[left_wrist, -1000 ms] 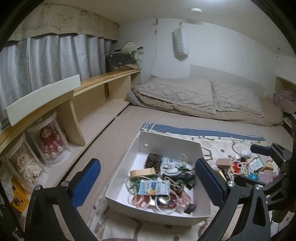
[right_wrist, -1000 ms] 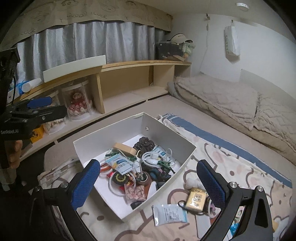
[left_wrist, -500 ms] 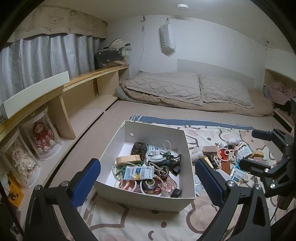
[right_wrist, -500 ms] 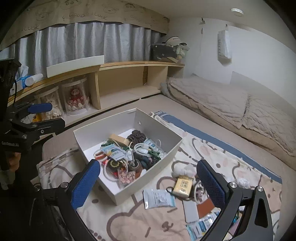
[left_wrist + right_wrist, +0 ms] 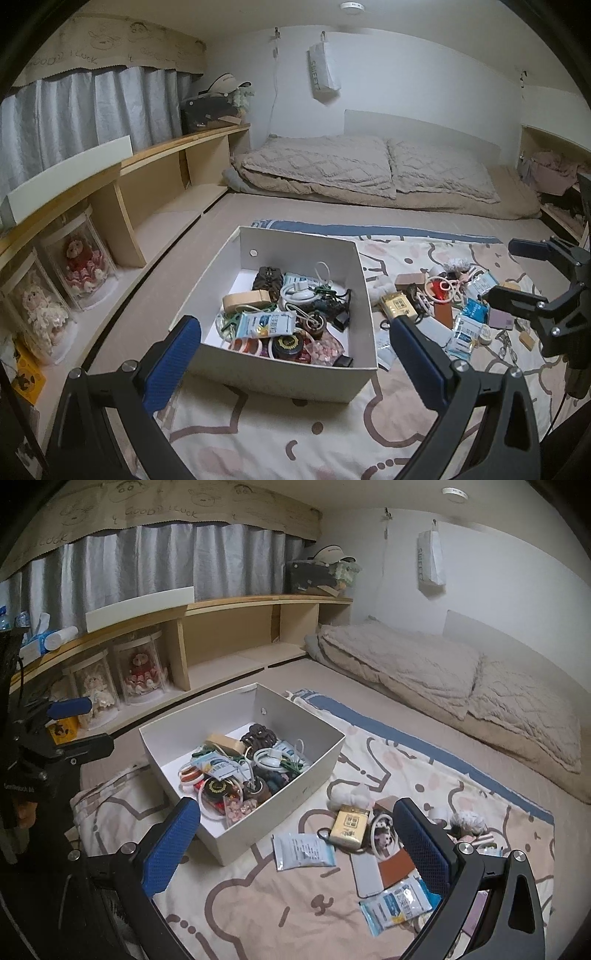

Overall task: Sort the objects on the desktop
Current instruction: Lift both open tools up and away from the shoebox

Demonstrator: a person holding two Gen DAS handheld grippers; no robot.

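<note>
Along the left wall runs a pale wooden shelf unit [image 5: 229, 627], with two dolls in clear round cases [image 5: 140, 672] tucked into its lower bay, well apart from the work and out of the way. The left tool [image 5: 291, 345] hangs above the near wall of the white open-topped cardboard box [image 5: 280, 376], its blue-padded fingers [image 5: 173, 362] spread wide and holding nothing; that reads as a waiting pose, leaving the box mouth free for drops. The box sits on a cream cartoon-print blanket [image 5: 258, 904] spread over the bed, likely laid down so small pieces stay visible and do not roll off. Inside lies a tangle already gathered: a white coiled cable [image 5: 299, 291], a blue-and-white sachet [image 5: 266, 325], and a round black tin with a gold label [image 5: 288, 345].

Just right of the box the unsorted pile waits on the blanket: a yellow rectangular packet [image 5: 349, 825], a white flat sachet [image 5: 304, 851] and a blue-and-white wipe packet [image 5: 397, 906], some touching or overlapping. The right tool [image 5: 295, 843] hovers over these, fingers likewise wide apart and empty, seemingly lined up near the white sachet. The box's tall right wall stands between pile and contents, so anything carried across must be lifted over it. Folded beige quilts [image 5: 443, 679] lie far behind.
</note>
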